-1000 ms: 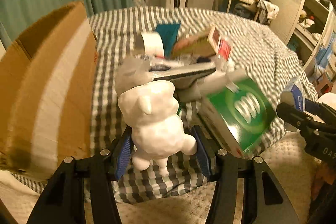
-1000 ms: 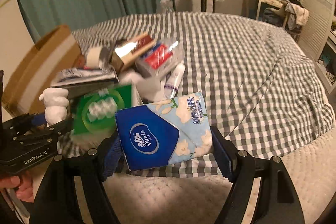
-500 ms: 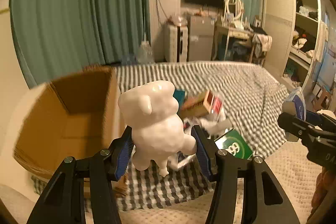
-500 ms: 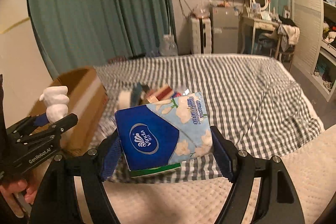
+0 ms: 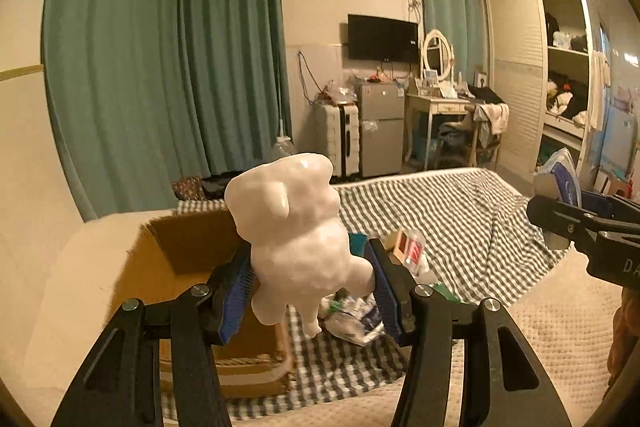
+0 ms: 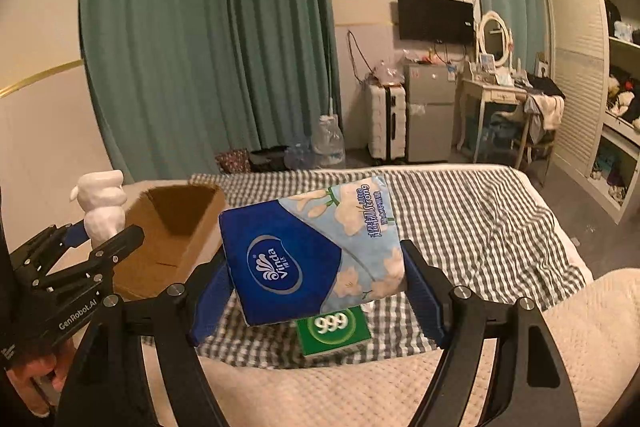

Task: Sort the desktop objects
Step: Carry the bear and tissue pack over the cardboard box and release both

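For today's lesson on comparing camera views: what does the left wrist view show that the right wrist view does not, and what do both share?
Only the left wrist view shows the loose pile of packets on the checked cloth. Only the right wrist view shows the green 999 box and the tissue pack's printed face. Both show the white figurine, the open cardboard box, and each gripper's jaws shut on its item.

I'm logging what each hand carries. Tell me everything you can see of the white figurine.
The white figurine is a glossy, lumpy, animal-like shape with a small ear nub and stubby legs, ceramic or plaster by its look. The left gripper holds it upright, blue pads pressing both sides of its lower body, raised in front of the open cardboard box.
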